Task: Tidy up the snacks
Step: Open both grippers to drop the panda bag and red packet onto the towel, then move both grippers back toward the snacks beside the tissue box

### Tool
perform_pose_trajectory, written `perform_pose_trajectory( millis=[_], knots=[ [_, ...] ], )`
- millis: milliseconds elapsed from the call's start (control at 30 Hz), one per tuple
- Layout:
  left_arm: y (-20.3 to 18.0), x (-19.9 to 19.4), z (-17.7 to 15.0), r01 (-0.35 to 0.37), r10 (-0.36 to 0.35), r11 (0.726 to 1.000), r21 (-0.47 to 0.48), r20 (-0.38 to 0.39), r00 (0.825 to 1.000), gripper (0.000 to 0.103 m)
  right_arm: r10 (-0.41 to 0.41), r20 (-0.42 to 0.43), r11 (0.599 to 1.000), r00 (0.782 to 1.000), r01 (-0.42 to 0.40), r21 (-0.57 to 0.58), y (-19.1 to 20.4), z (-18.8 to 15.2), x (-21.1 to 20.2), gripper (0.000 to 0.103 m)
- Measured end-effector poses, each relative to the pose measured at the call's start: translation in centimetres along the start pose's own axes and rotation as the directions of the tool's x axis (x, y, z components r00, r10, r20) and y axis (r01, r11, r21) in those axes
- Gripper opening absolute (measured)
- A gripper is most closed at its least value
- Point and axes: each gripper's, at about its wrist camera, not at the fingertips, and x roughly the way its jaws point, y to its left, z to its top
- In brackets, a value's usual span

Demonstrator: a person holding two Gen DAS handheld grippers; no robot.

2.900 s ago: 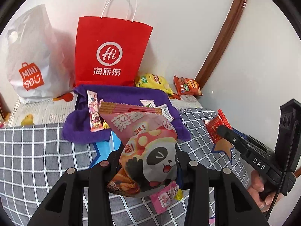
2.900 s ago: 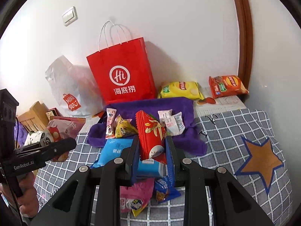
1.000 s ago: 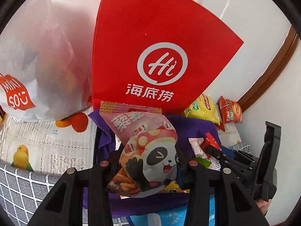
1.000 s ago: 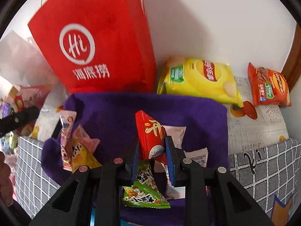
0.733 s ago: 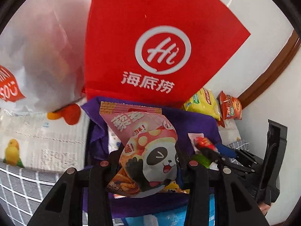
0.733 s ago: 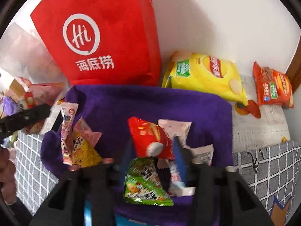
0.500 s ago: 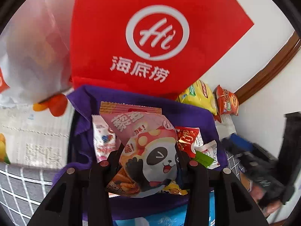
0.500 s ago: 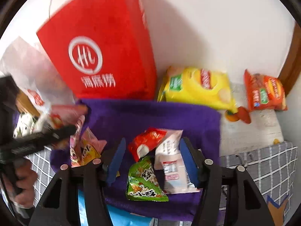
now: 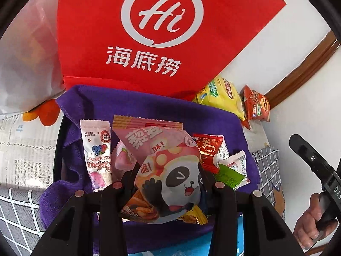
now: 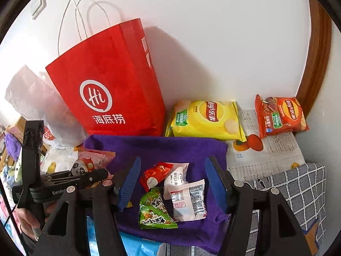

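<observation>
Left claw (image 9: 167, 186): pressed onto the panda snack packet (image 9: 168, 170), which is pinched at its lower half and held over the purple cloth (image 9: 149, 106).
Packet axis: long axis is seen running up the left wrist view, the crimped orange end pointing toward the red paper bag (image 9: 127, 32), the panda face toward the camera.
Right claw (image 10: 172, 183): spread wide, blue pads apart, nothing between them; it is held above the cloth.
Red packet (image 10: 154, 176): laid on the cloth, long axis slanted, partly overlapping a white packet (image 10: 175, 176).
Green packet (image 10: 154, 211): flat on the cloth, just beside a white sachet (image 10: 188, 199).
Pink berry stick packet (image 9: 98, 155): laid lengthwise at the cloth's left side.
Behind the cloth: yellow Lay's bag (image 10: 206, 119) and orange Lay's bag (image 10: 280, 114), against the wall.
</observation>
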Motion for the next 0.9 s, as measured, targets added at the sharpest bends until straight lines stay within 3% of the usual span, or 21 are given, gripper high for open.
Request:
perform_pose_trajectory(
  millis=[167,400,567,800,900],
  knots=[
    [-0.5,-0.9,0.2,0.004,-0.004,1.0,0.013,0.027,1.0,0.063,-0.003,-0.016,1.0,1.0,0.003,-0.025,0.8,-0.1,0.3,0.063],
    [-0.9,-3.8,0.5,-0.045,0.044,0.999,0.015,0.087,0.995,0.063,-0.07,-0.045,0.998,0.997,0.07,-0.001,1.0,0.1,0.2,0.071],
    [-1.2,-5.8,0.7,-0.027,0.024,0.999,0.019,0.116,0.993,0.063,-0.116,-0.035,0.992,0.993,0.118,0.049,0.7,0.2,-0.8,0.075],
    [-2.2,-8.4,0.6,-0.025,0.018,0.998,0.048,0.157,0.987,0.063,-0.062,-0.007,0.994,0.998,0.063,0.084,0.4,-1.2,-2.8,0.077],
    [-3.0,-9.5,0.0,-0.054,0.041,0.996,0.065,0.178,0.983,0.063,-0.058,-0.04,0.996,0.998,0.06,0.068,0.0,-3.0,-3.5,0.077]
  ],
)
